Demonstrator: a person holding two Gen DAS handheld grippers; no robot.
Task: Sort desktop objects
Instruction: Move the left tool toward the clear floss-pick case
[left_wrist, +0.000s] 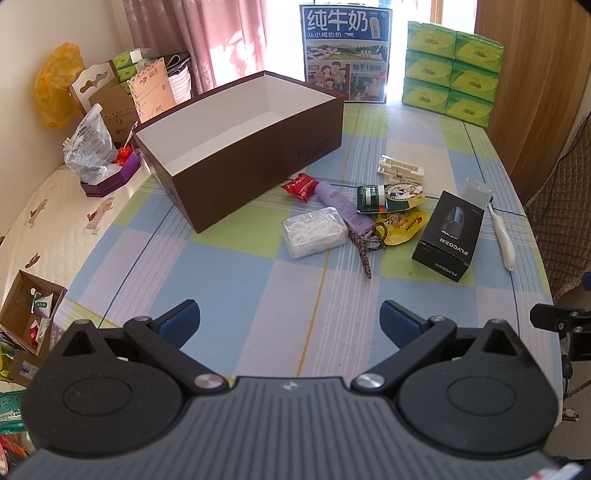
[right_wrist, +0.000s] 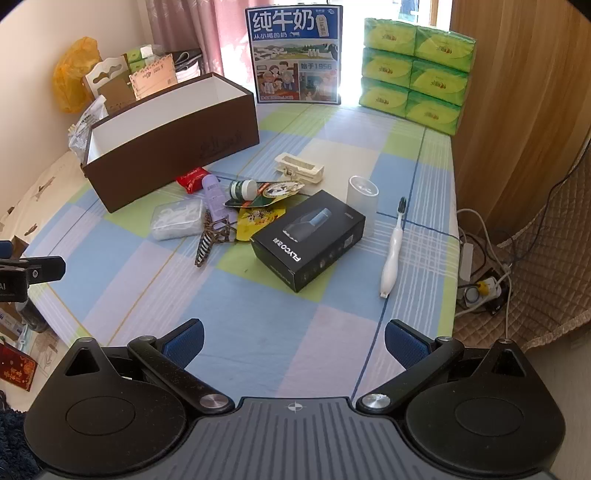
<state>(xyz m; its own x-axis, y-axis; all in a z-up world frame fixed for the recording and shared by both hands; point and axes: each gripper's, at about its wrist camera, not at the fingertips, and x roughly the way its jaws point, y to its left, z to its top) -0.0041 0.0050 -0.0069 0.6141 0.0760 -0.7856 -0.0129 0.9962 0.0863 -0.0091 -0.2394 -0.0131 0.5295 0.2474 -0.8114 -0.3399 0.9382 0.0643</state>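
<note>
- Left wrist view: the left gripper (left_wrist: 290, 321) hangs above the near part of the table (left_wrist: 258, 288), its blue-padded jaws spread wide with nothing between them.
- Right wrist view: the right gripper (right_wrist: 293, 339) is likewise spread wide and holds nothing, hovering over the checked cloth nearer the table's right edge.
- A brown box (left_wrist: 236, 147) with a white inside stands open-topped on the far left of the table; no item shows inside it.
- Just in front of the brown box lie a red packet (left_wrist: 300, 186) and a purple tube (left_wrist: 341, 206), the tube's end resting against a clear floss-pick box (left_wrist: 314, 232).
- Beside the floss-pick box lies a patterned cord (left_wrist: 364, 245), partly over a yellow pouch (left_wrist: 400, 225).
- A green pouch (left_wrist: 391, 197) with a screw cap overlaps the top of the yellow pouch, and a cream plastic clip (left_wrist: 400, 170) sits just behind it.
- A black FLYCO box (right_wrist: 308, 240) lies flat to the right of the pouches, a translucent cup (right_wrist: 362, 195) just behind its far corner.
- A white toothbrush (right_wrist: 393, 251) lies near the right edge, bristles pointing away.
- At the far edge stand a milk carton box (right_wrist: 295, 55) and stacked green tissue packs (right_wrist: 415, 74).
</note>
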